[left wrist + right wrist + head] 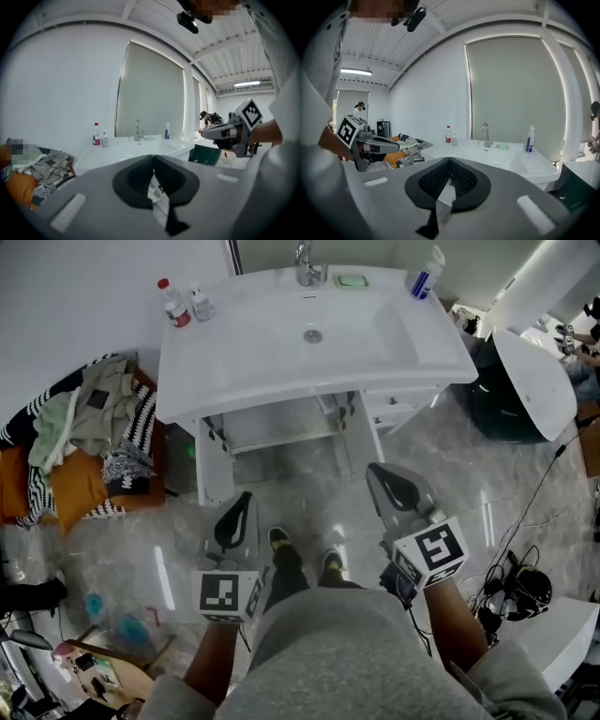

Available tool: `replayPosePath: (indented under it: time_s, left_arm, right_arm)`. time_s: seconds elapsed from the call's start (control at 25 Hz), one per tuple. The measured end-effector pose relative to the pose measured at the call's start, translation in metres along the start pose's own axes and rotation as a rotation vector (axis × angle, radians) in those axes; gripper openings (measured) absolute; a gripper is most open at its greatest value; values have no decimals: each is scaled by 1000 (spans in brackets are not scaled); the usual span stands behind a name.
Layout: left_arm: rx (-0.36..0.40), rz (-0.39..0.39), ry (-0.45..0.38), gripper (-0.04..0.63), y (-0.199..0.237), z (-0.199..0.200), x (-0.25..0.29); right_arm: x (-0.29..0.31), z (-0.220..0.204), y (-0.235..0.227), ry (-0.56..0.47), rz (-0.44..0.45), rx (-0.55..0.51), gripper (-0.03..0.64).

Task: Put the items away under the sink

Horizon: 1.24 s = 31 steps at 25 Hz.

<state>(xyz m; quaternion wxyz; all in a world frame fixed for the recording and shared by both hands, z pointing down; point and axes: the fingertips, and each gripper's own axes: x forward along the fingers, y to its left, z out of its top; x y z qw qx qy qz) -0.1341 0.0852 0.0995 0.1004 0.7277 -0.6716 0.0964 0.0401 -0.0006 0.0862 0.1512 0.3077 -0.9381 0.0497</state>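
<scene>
Well, left claw and right claw both pinched together, empty; red-capped clear plastic bottle and white-blue spray bottle upright on white sink surface ahead; left nearer bottle, right nearer spray; open under-sink cabinet mostly hidden.

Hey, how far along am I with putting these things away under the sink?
Hardly begun. Done: the cabinet under the sink looks open. In hand: nothing; the left gripper and right gripper are both shut, empty. Left: the red-capped bottle, small clear bottle, green soap dish and spray bottle all sit on the sink top.
</scene>
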Motion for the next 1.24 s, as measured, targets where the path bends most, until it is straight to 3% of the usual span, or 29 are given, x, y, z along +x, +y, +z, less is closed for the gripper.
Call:
replayPosePath:
  time_s: [0.24, 0.56, 1.24]
  left_arm:
    - [-19, 17, -18, 12, -56, 5, -20]
    - [15, -1, -46, 12, -106, 15, -35]
    - [19, 50, -50, 12, -111, 26, -48]
  right_arm:
    - [-65, -27, -21, -18, -24, 32, -2]
    - [-116, -47, -40, -38, -61, 73, -2]
    - [-105, -38, -32, -65, 10, 61, -2]
